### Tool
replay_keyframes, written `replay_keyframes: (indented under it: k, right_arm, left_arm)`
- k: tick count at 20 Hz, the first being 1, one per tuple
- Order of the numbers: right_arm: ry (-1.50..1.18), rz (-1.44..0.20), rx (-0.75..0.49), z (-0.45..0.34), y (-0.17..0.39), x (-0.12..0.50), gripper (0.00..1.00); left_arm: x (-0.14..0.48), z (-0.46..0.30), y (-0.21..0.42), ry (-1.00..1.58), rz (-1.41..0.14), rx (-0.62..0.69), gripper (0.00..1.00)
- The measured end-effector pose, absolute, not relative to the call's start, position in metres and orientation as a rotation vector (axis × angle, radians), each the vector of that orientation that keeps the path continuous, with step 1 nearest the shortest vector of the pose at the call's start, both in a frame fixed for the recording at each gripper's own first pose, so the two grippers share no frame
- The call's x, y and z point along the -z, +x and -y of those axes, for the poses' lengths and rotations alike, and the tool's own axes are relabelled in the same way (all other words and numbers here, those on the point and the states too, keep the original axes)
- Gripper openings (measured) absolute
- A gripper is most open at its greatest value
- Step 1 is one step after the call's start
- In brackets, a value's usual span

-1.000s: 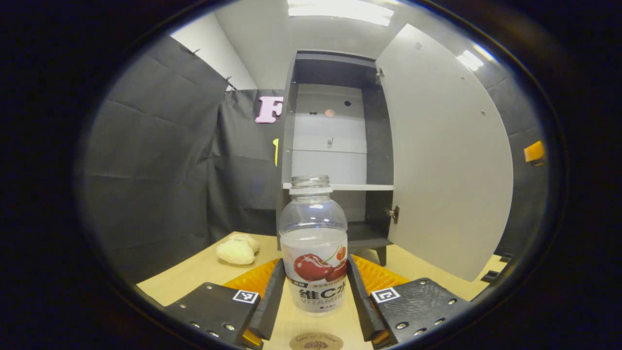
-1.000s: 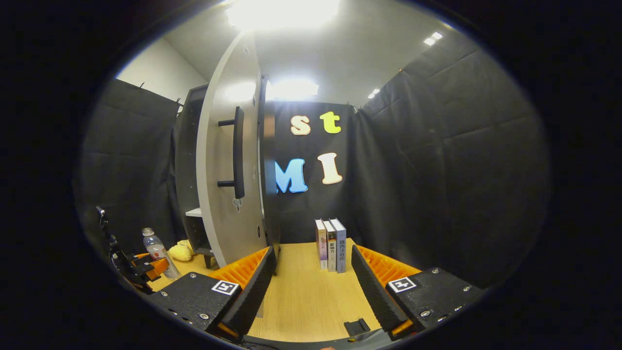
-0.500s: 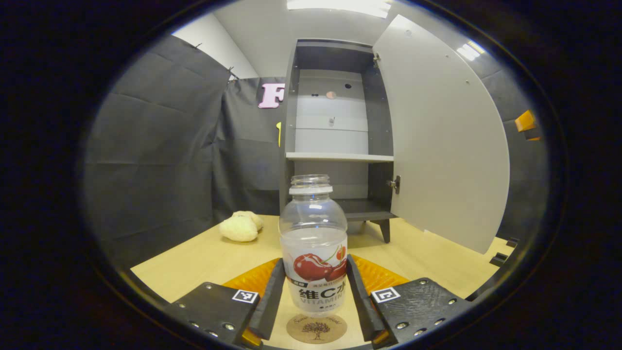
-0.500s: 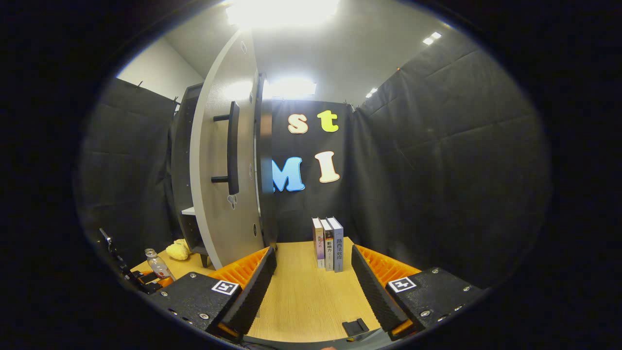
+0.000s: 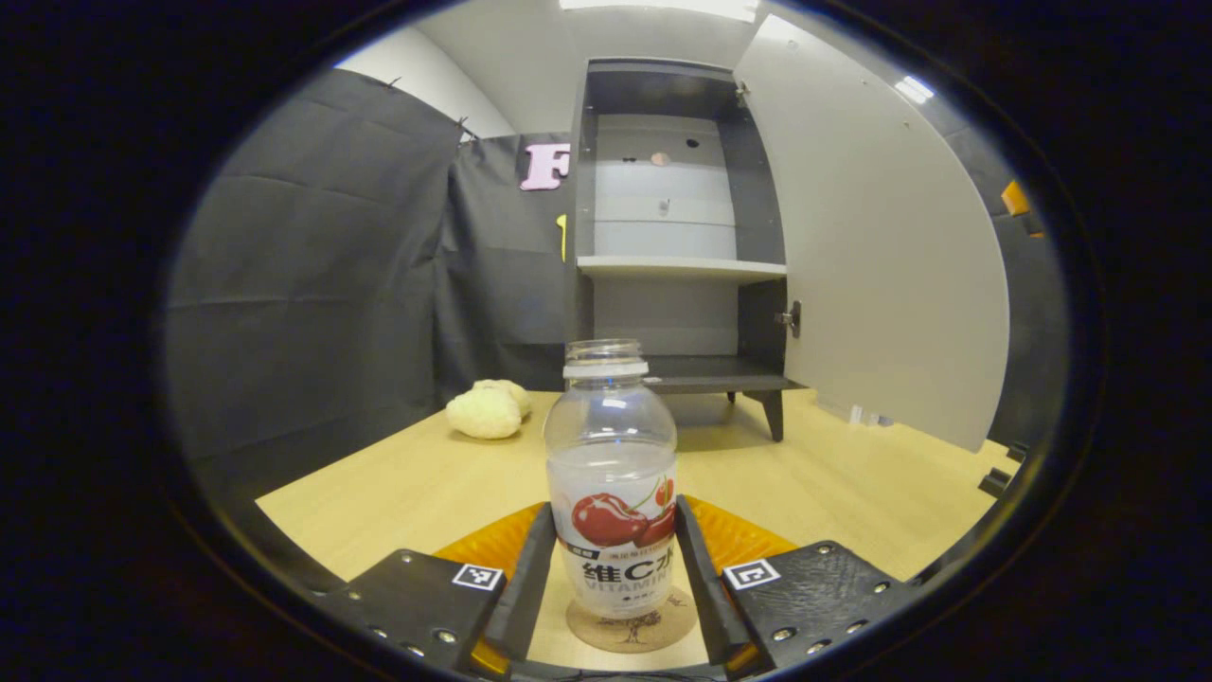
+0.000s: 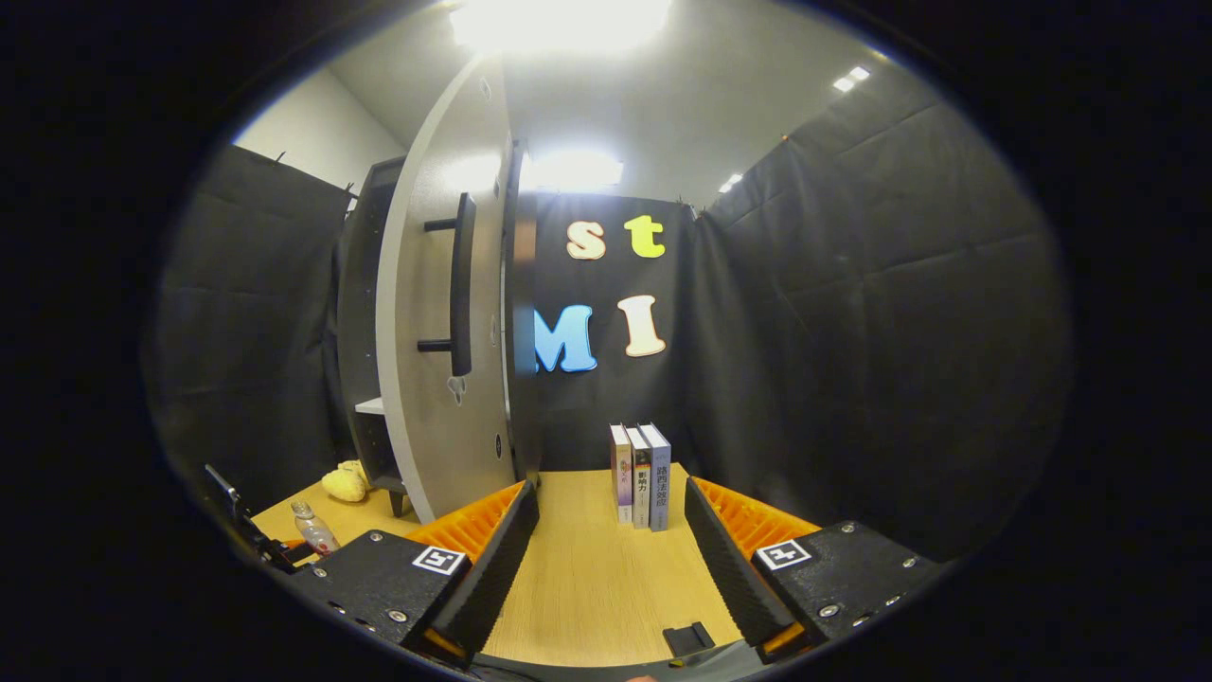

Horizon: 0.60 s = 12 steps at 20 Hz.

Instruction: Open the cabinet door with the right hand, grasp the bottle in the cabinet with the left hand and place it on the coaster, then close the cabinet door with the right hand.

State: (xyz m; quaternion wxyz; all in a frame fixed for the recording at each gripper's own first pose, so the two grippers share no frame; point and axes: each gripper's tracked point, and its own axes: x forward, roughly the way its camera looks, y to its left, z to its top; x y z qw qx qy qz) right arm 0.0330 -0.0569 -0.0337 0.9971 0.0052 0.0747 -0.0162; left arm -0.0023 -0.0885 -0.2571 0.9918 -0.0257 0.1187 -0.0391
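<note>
Left tool: your left tool point(image 5: 614, 578) is level and low over the desk point(image 5: 398, 493), pointing at the cabinet point(image 5: 677, 227); both fingers point(image 5: 519, 592) press the label sides of the bottle.
Bottle: the capless cherry-label bottle point(image 5: 613, 478) stands upright in your grip, its base on or just above the round coaster point(image 5: 632, 630); you cannot tell whether it touches.
Right tool: your right tool point(image 6: 601, 559) is level, its fingers point(image 6: 488, 568) spread apart with nothing between them, aimed at three upright books point(image 6: 641, 475).
Cabinet door: the door point(image 6: 440, 313) stands wide open to the left of your right tool, its black bar handle point(image 6: 460, 284) facing you.
Other: a pale plush toy point(image 5: 488, 412) lies left of the cabinet.
</note>
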Motion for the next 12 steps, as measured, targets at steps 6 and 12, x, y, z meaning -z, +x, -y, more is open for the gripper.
replay_keyframes:
  k: [6,12]
  right_arm:
    - [-0.002,-0.156,0.022,0.051,0.038,0.035,0.96]
    - [0.029,-0.153,0.015,0.049,0.041,0.036,0.96]
  left_arm:
    - [0.267,0.09,-0.001,-0.056,-0.257,0.071,0.7]
    - [0.27,0.091,-0.003,-0.015,-0.295,0.083,0.67]
